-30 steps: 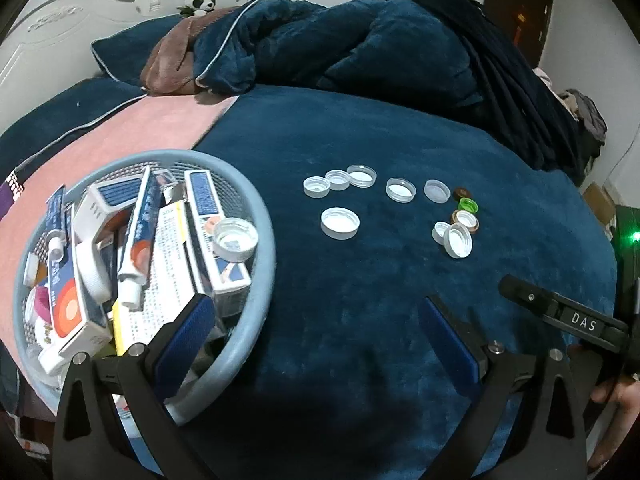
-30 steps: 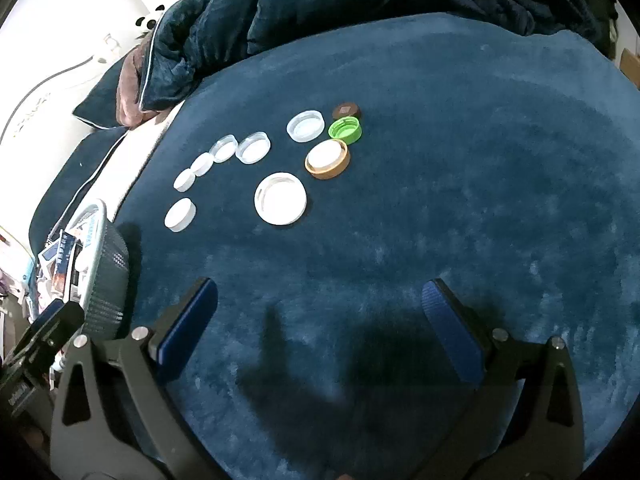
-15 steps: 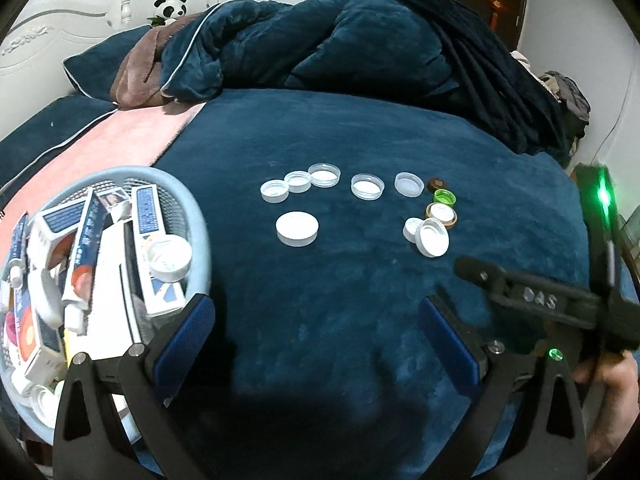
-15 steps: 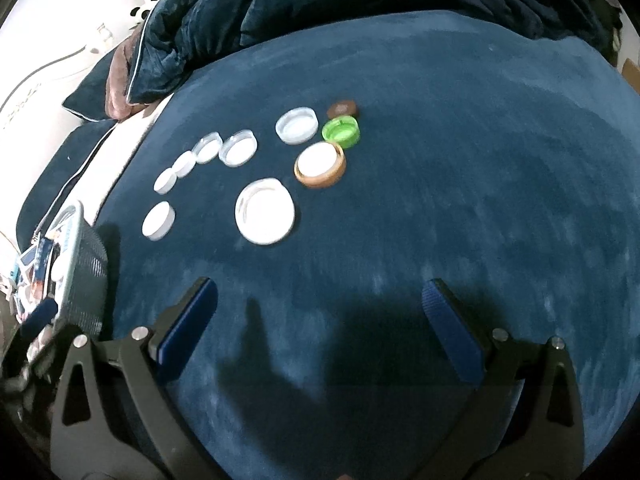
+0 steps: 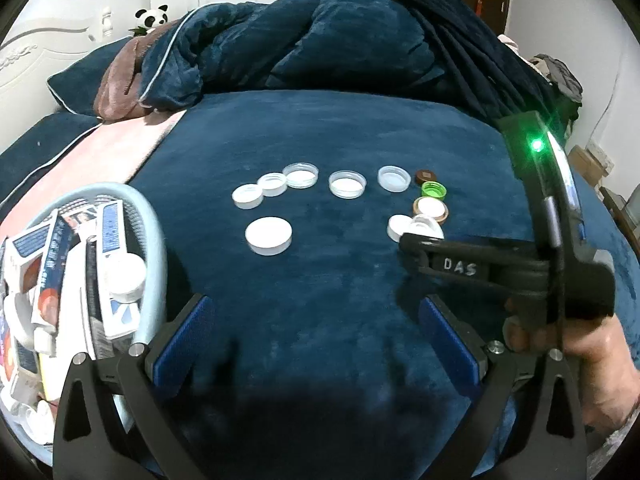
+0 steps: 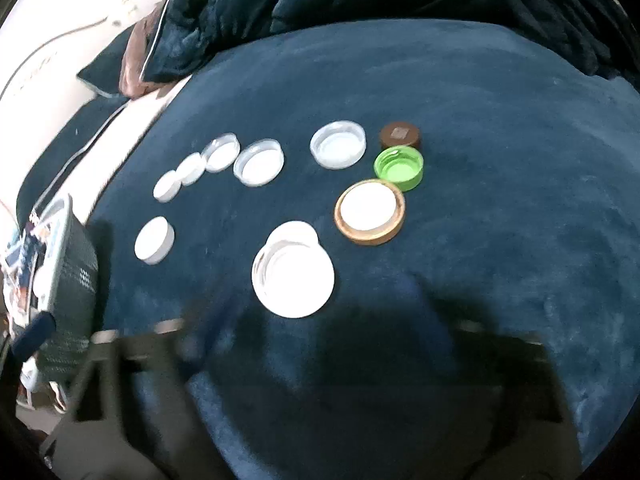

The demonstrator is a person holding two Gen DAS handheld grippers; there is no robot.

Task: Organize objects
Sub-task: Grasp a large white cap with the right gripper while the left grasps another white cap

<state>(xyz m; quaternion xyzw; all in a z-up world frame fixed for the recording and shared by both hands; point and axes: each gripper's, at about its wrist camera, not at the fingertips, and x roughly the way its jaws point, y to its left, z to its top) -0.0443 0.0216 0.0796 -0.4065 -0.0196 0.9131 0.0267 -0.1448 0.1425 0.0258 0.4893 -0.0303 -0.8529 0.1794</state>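
Left gripper (image 5: 316, 344) open over the blanket (image 5: 320, 288), basket (image 5: 154, 248) at its left. Right gripper (image 6: 320, 320) blurred, jaws just closing, nothing between; large cap (image 6: 293, 280) lies just ahead.

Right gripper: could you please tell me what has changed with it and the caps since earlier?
The right gripper has moved in to the large white cap, its jaws have just been closing; whether they grip it is unclear. The left gripper stays open; the other caps and basket lie unmoved.
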